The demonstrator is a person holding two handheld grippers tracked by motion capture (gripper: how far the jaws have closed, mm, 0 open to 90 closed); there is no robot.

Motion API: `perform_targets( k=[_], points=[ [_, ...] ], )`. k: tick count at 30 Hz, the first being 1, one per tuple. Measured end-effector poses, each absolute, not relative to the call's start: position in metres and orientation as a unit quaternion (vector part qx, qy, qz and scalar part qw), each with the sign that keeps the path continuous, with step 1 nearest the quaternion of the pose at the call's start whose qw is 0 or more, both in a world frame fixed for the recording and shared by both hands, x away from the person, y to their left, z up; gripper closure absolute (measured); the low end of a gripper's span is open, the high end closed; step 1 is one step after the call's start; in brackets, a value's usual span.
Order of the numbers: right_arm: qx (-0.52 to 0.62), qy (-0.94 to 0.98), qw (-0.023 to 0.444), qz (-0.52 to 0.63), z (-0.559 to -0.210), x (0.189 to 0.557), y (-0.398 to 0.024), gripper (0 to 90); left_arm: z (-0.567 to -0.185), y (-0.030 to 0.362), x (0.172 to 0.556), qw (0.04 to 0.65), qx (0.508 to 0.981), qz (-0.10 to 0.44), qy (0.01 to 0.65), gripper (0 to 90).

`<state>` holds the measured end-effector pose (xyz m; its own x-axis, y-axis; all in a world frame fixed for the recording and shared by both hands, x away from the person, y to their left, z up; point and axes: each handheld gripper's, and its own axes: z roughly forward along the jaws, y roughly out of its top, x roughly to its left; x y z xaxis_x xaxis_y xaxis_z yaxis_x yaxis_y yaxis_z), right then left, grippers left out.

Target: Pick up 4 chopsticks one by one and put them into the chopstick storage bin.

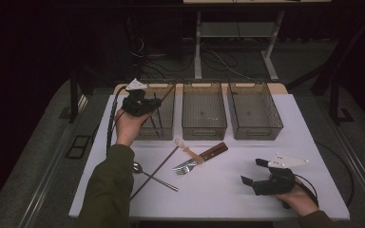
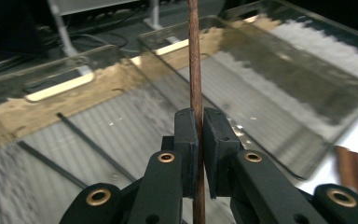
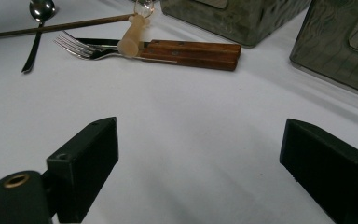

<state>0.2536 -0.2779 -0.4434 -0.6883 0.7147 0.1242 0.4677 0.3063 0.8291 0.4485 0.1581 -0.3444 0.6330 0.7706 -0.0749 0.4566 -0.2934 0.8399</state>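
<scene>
So the left tool (image 1: pixel 140 102) is up off the counter (image 1: pixel 228 190), held over the leftmost of three clear bins (image 1: pixel 158 124), with the forearm in an olive sleeve (image 1: pixel 108 190) stretched out toward it. Its jaws are clenched tight on a brown wooden chopstick (image 2: pixel 196 70), a thin round stick that runs straight up between the pads and pokes out well past the tips. Below the tool, two dark sticks (image 2: pixel 81 140) lie on the bin's ribbed floor. The right tool (image 1: pixel 261 179) sits low near the counter with its jaws spread wide and nothing in them. Ahead of it lie a fork (image 3: pixel 81 46), a wood-handled knife (image 3: pixel 191 52), a spoon (image 3: pixel 39 18) and another chopstick (image 3: pixel 51 28).
</scene>
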Motion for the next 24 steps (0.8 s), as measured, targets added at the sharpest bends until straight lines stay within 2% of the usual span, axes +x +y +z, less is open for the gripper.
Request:
perform_targets(
  k=[12, 15, 24],
  points=[
    [0.369, 0.795, 0.135, 0.463, -0.442, 0.252, -0.280, 11.1, -0.361, 0.157, 0.488, 0.446, 0.767, 0.181, 0.424, 84.8],
    [0.368, 0.794, 0.135, 0.464, -0.441, 0.252, -0.280, 11.1, -0.364, 0.160, 0.492, 0.450, 0.757, 0.181, 0.437, 84.8],
    [0.370, 0.792, 0.133, 0.467, -0.440, 0.251, -0.281, 11.1, -0.375, 0.159, 0.492, 0.420, 0.771, 0.191, 0.439, 84.5]
  ],
)
